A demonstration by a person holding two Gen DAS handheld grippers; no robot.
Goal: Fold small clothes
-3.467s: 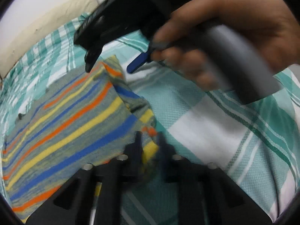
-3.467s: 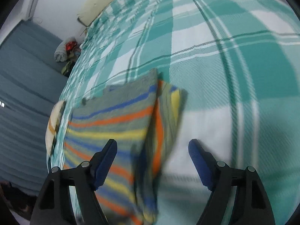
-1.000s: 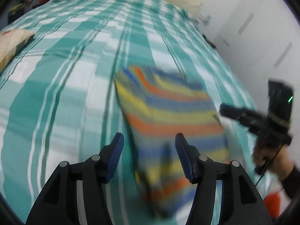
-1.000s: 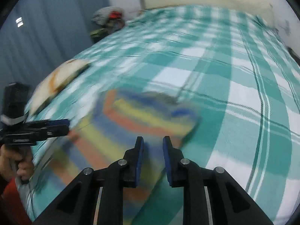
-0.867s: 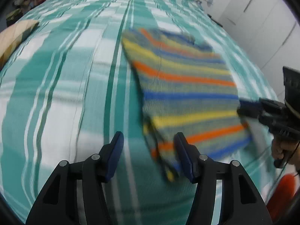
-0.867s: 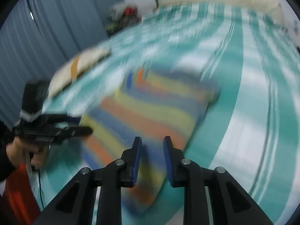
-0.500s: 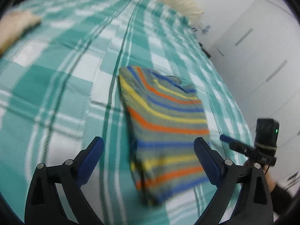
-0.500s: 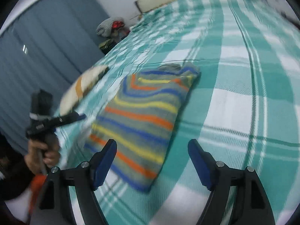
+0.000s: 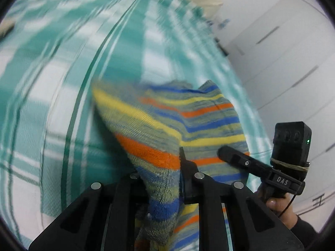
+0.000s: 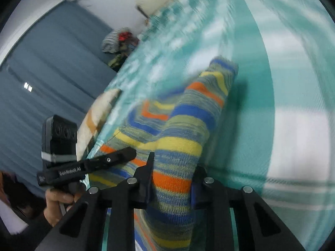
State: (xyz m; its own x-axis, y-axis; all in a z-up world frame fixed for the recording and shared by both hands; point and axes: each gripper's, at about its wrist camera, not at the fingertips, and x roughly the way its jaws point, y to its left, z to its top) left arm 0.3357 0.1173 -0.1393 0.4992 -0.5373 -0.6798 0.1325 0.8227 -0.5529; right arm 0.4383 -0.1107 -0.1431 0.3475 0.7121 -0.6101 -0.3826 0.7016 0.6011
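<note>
You had both grippers clamped on the near edge of the striped garment (image 9: 167,125), one at each near corner, and that was the right place for the next fold. The left gripper (image 9: 165,179) had just closed from wide open, and knit was bunched between its jaws; the right gripper (image 10: 170,179) had done the same, its pads pressing a thick roll of cloth. The garment lay on the checked bedspread (image 9: 52,83), its far edge on the bed and its near edge lifted off it in your two grips.

To do this step well, I would judge that you needed to raise both corners evenly and carry them away from you at the same pace, so the near edge landed square on the far one. The right grip held several layers at once, which could drag the lower layer out of line; a shallower bite would have folded cleaner. The blur over the bedspread suggests you moved fast, and slower travel would have kept the stripes aligned.

Both grippers pointed forward and downward at the bed, side by side. Each view showed the other hand (image 9: 278,202) on its handle, sleeve dark.
</note>
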